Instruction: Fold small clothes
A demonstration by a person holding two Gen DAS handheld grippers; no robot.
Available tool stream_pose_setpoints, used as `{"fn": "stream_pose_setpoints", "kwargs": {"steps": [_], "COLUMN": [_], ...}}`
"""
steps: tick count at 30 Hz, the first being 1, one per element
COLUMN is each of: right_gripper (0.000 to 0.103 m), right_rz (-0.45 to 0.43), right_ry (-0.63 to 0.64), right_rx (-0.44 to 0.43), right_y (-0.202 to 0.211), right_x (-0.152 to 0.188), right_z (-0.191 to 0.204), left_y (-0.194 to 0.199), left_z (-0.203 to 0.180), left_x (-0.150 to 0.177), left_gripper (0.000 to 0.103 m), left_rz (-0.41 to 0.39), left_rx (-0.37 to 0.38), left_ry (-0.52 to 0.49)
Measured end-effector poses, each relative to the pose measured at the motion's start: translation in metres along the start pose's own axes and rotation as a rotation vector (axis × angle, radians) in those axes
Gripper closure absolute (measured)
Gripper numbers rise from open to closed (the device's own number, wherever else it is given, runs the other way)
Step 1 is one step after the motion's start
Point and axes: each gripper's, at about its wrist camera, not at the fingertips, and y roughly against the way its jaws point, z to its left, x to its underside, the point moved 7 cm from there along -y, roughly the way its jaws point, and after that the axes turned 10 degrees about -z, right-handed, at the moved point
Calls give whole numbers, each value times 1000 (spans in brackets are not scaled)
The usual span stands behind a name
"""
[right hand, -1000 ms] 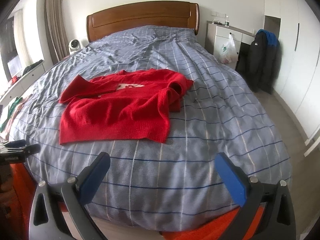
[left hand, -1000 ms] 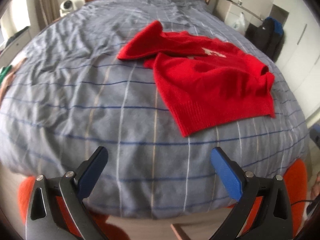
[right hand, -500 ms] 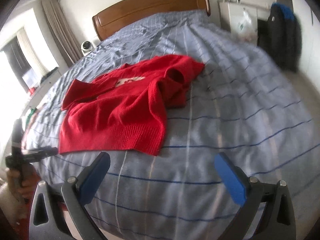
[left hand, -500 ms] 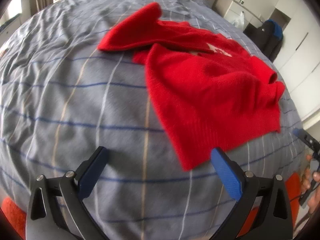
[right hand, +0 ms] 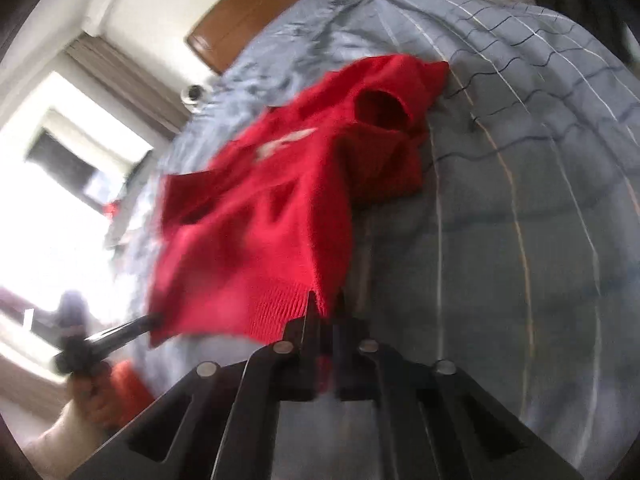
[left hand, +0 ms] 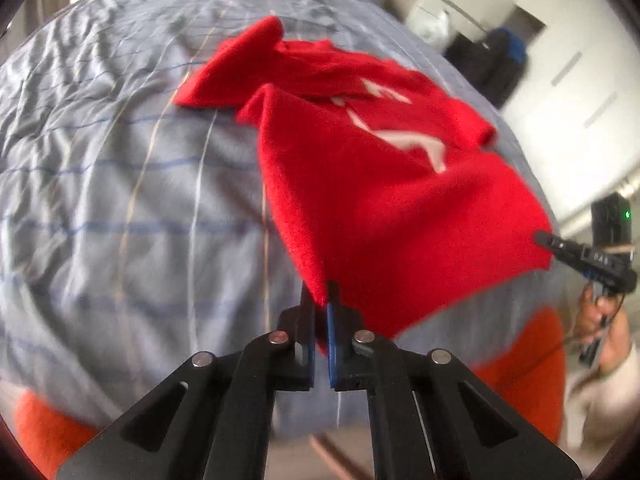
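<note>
A red knitted sweater point(left hand: 380, 184) with a white motif lies spread on the bed, its ribbed hem nearest me. My left gripper point(left hand: 320, 294) has its jaws closing, and the pads pinch the hem's left corner, which is raised off the cover. My right gripper point(right hand: 325, 304) is closing in the same way, its pads pressing on the hem's right corner of the sweater point(right hand: 260, 220). Each view also shows the other tool at the far corner: the right gripper point(left hand: 540, 238) and the left gripper point(right hand: 154, 320). Both frames are blurred.
The bed has a grey-blue striped cover point(left hand: 120, 200) and a wooden headboard point(right hand: 260, 12). An orange surface point(left hand: 520, 352) shows below the bed's near edge. A dark jacket point(left hand: 496, 60) hangs by white cupboards on the right. A bright window point(right hand: 60, 200) is on the left.
Both grippers were wide open short of the sweater. They have come in to its hem and shut on the two corners, and the hem has lifted off the cover.
</note>
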Motion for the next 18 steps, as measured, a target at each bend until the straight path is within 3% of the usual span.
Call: {"fn": "stream_pose_setpoints", "kwargs": {"steps": [3, 5, 8, 11, 18], "right_gripper": [99, 99, 99, 99, 100], "right_rz": [89, 157, 214, 232, 193], "right_ry": [5, 27, 28, 9, -4], "right_rx": [-19, 45, 163, 251, 311], "right_y": [32, 38, 25, 0, -29], "right_x": [35, 65, 93, 110, 119], "right_z": [16, 15, -1, -17, -27], "left_y": [15, 7, -16, -31, -53], "left_z": [-7, -7, 2, 9, 7], "left_x": [28, 45, 59, 64, 69], "left_gripper": [101, 101, 101, 101, 100], "left_rz": [54, 83, 127, 135, 100], "left_rx": [-17, -87, -156, -204, -252], "left_ry": [-87, -166, -179, -185, -207]}}
